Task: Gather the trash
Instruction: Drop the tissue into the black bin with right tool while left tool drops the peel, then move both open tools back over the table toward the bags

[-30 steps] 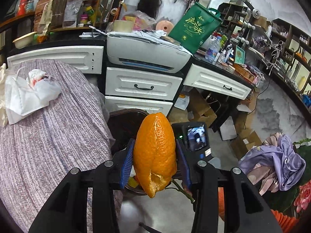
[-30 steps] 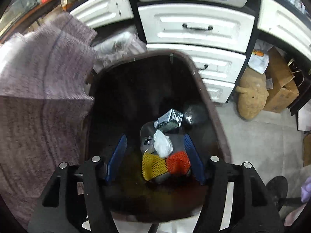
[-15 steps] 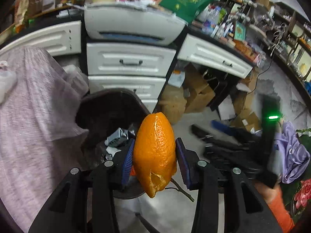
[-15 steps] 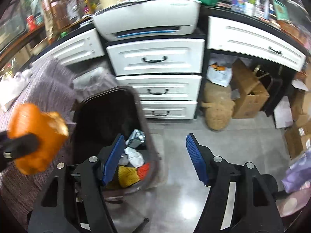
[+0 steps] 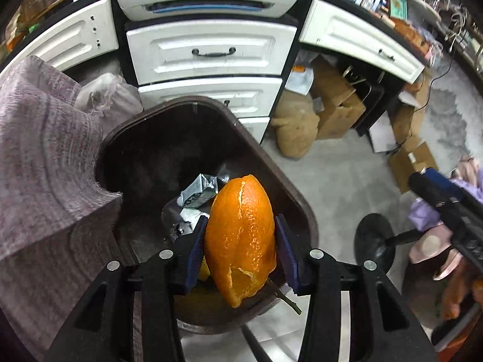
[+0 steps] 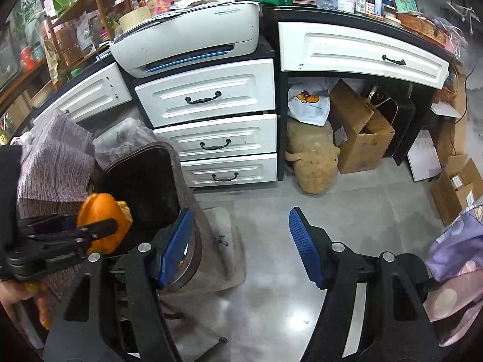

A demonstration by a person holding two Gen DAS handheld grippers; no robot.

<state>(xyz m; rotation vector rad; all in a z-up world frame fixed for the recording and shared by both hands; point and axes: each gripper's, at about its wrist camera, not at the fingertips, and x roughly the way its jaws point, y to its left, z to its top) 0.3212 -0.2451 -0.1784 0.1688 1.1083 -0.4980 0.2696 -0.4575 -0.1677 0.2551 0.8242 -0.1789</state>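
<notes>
My left gripper [image 5: 240, 246] is shut on an orange peel [image 5: 241, 235] and holds it over the open dark brown trash bin [image 5: 299, 211]. Inside the bin lie a grey carton [image 5: 199, 191] and white paper. In the right wrist view the orange peel [image 6: 102, 214] hangs over the bin [image 6: 181, 181] at the left. My right gripper [image 6: 238, 247] is open and empty above the grey floor, to the right of the bin. It also shows at the right edge of the left wrist view [image 5: 446, 199].
A purple-grey cloth [image 5: 45, 166] covers the surface left of the bin. White drawers [image 6: 208, 96] with a printer [image 6: 187, 42] on top stand behind it. Cardboard boxes [image 6: 359, 132] and a tan plush toy [image 6: 311, 157] lie under the desk. A black stand base [image 5: 374, 241] sits on the floor.
My left gripper has tilted down and moved over the bin with the peel. My right gripper has pulled back out of the bin and swung to the right.
</notes>
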